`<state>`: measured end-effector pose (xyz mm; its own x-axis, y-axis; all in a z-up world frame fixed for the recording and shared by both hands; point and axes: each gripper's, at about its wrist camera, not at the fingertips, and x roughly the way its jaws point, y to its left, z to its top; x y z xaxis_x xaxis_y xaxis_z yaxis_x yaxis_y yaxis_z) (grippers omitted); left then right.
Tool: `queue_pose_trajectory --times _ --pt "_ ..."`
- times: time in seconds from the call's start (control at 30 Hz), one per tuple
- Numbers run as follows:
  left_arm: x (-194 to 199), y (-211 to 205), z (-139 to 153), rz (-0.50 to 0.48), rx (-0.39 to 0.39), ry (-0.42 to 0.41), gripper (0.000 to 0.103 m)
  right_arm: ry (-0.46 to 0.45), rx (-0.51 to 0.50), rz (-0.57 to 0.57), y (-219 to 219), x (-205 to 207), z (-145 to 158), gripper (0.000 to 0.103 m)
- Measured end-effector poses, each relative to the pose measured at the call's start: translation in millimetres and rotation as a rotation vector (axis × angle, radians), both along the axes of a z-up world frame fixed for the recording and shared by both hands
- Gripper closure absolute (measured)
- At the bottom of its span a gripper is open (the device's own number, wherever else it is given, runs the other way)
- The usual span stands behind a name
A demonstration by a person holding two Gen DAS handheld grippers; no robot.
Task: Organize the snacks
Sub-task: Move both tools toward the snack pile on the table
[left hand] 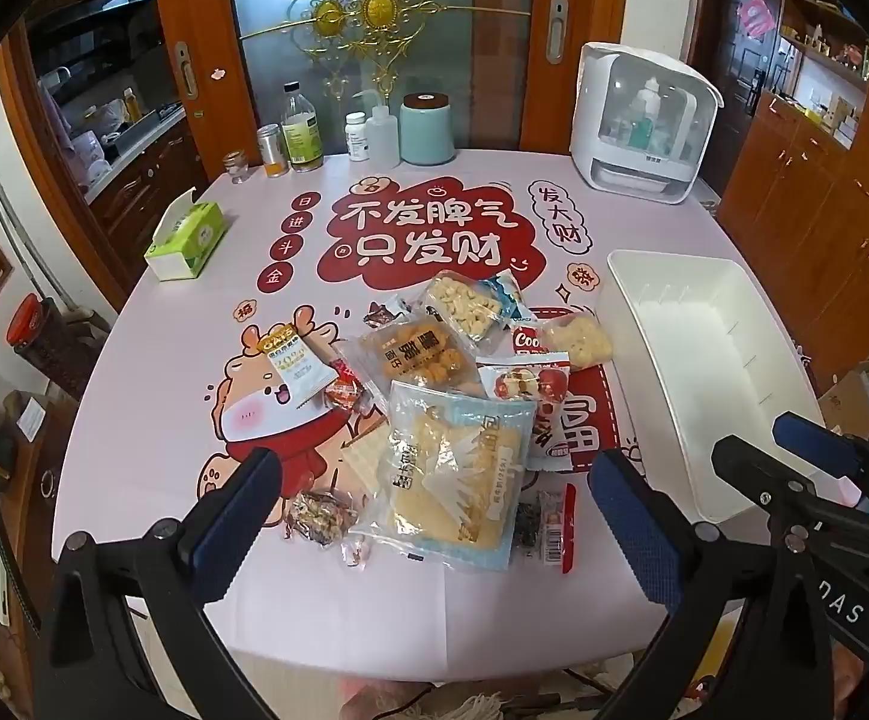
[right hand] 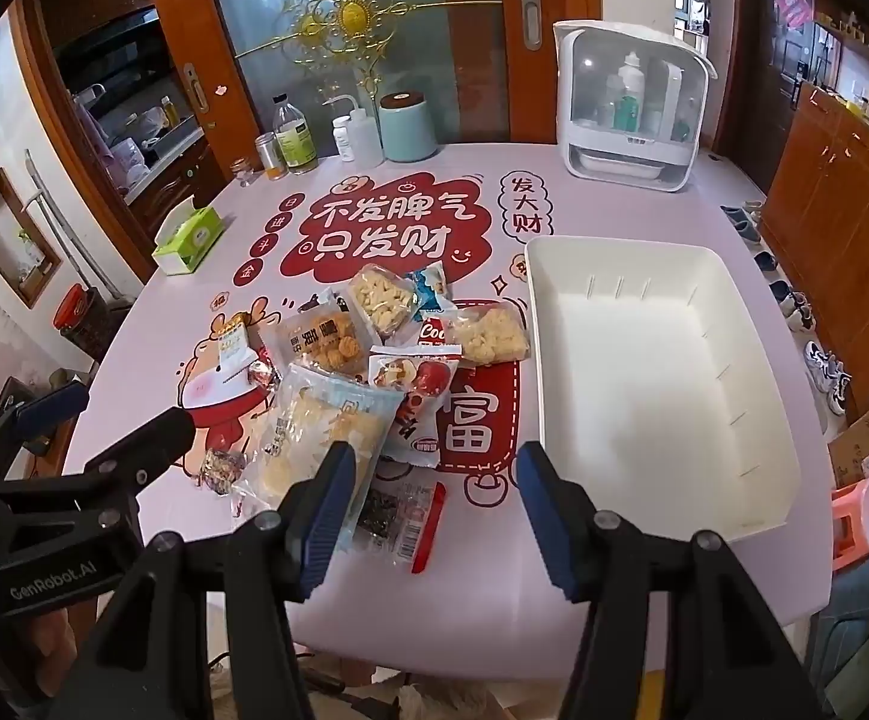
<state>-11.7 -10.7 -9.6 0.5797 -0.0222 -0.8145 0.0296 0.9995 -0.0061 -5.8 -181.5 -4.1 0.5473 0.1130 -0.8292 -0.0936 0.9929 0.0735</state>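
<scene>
Several snack packets lie in a heap mid-table: a large clear-and-blue bread packet (left hand: 455, 480) (right hand: 320, 444) in front, a biscuit packet (left hand: 419, 360), a cashew packet (left hand: 464, 303), an apple-print packet (left hand: 524, 387), small wrapped candies (left hand: 320, 516). An empty white bin (left hand: 716, 372) (right hand: 650, 384) stands to the right. My left gripper (left hand: 434, 516) is open above the near table edge, over the bread packet. My right gripper (right hand: 434, 510) is open, above a seaweed packet (right hand: 404, 516), left of the bin. Each gripper shows in the other's view.
A green tissue box (left hand: 185, 240) sits at the left. Bottles, jars and a teal canister (left hand: 427, 129) line the far edge. A white sterilizer cabinet (left hand: 644, 120) stands far right. The pink tablecloth (left hand: 434, 618) covers the table; shoes and a pink stool (right hand: 857, 516) lie beyond the right edge.
</scene>
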Motion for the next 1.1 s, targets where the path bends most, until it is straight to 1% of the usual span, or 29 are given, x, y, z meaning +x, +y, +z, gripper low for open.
queue_pose_trajectory --times 0.03,0.63,0.77,0.87,0.93,1.1 --pt "0 0 0 0.000 0.000 0.000 0.001 -0.012 -0.007 -0.002 1 -1 0 0.046" --pt "-5 -2 -1 0.000 0.003 -0.001 0.001 0.003 0.004 -0.010 -13 -3 1 0.046" --pt "-4 -2 -1 0.000 0.004 0.000 0.001 -0.023 -0.005 -0.006 -14 -2 2 0.046" --pt "-6 -3 -1 0.001 0.007 0.000 0.001 -0.019 -0.001 -0.008 -15 -1 2 0.046" --pt "-8 0 1 0.003 0.008 -0.002 0.001 -0.016 0.002 -0.008 -2 1 0 0.046" --pt "-7 13 5 -0.007 0.010 -0.004 0.001 -0.020 0.003 -0.017 9 1 -1 0.046"
